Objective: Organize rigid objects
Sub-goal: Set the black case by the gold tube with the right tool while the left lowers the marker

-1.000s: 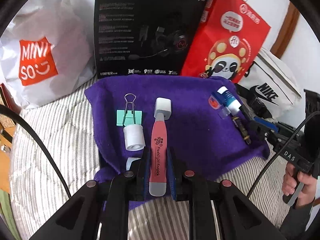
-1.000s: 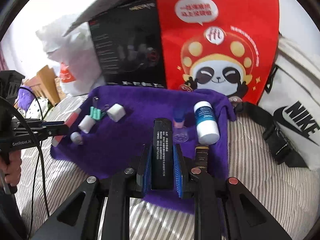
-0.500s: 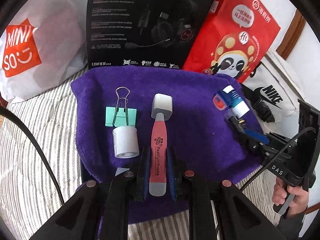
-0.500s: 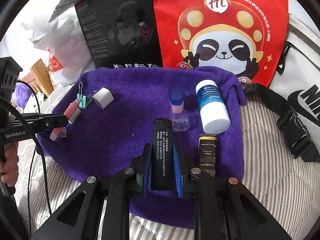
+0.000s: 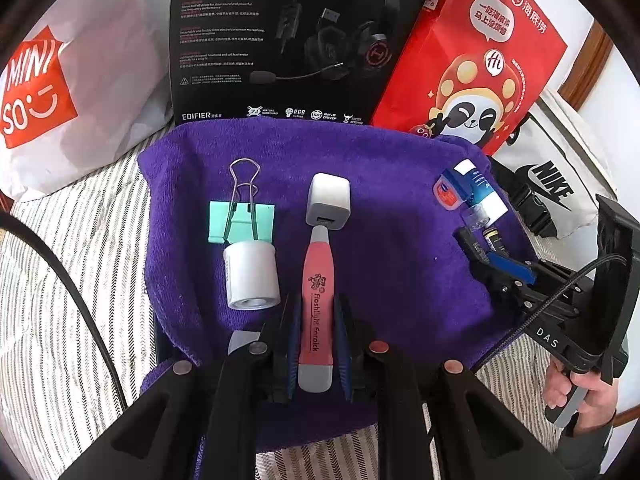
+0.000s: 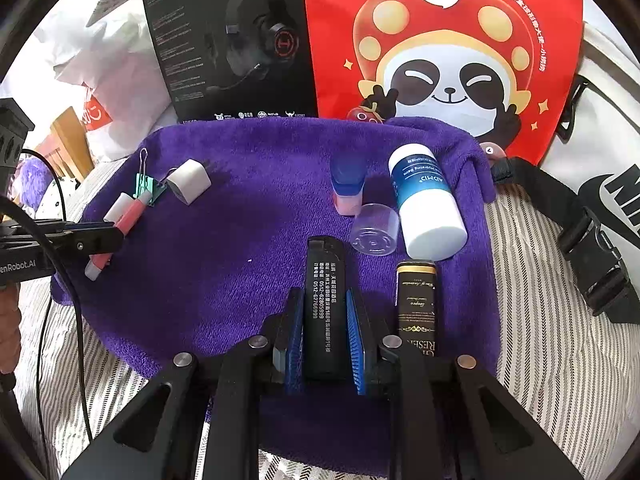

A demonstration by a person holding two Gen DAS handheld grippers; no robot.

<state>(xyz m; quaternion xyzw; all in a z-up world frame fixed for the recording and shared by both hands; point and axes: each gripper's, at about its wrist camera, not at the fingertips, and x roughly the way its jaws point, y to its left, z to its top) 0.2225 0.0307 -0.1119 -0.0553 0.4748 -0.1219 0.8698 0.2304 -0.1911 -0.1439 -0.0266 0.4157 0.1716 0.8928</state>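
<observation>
A purple towel (image 5: pixel 380 240) lies on a striped bed. My left gripper (image 5: pixel 318 312) is shut on a pink flashlight earpick (image 5: pixel 316 304), its tip by a white charger cube (image 5: pixel 329 202). A green binder clip (image 5: pixel 242 220) and a white roll (image 5: pixel 251 276) lie to its left. My right gripper (image 6: pixel 325 312) is shut on a black lighter (image 6: pixel 325 300), low over the towel (image 6: pixel 224 272). Beside it lie a black-gold tube (image 6: pixel 416 304), a blue-white bottle (image 6: pixel 426 204), a clear cap (image 6: pixel 376 234) and a blue-pink jar (image 6: pixel 347 190).
A black headset box (image 5: pixel 288 36), a red panda bag (image 5: pixel 476 64), a white Miniso bag (image 5: pixel 60 88) and a white Nike bag (image 5: pixel 556 188) stand behind and right of the towel. Cables (image 5: pixel 60 280) hang at the left. Striped bedding (image 6: pixel 552 340) surrounds the towel.
Both grippers have moved forward and lower over the towel, each keeping its object. The objects on the towel have not moved.
</observation>
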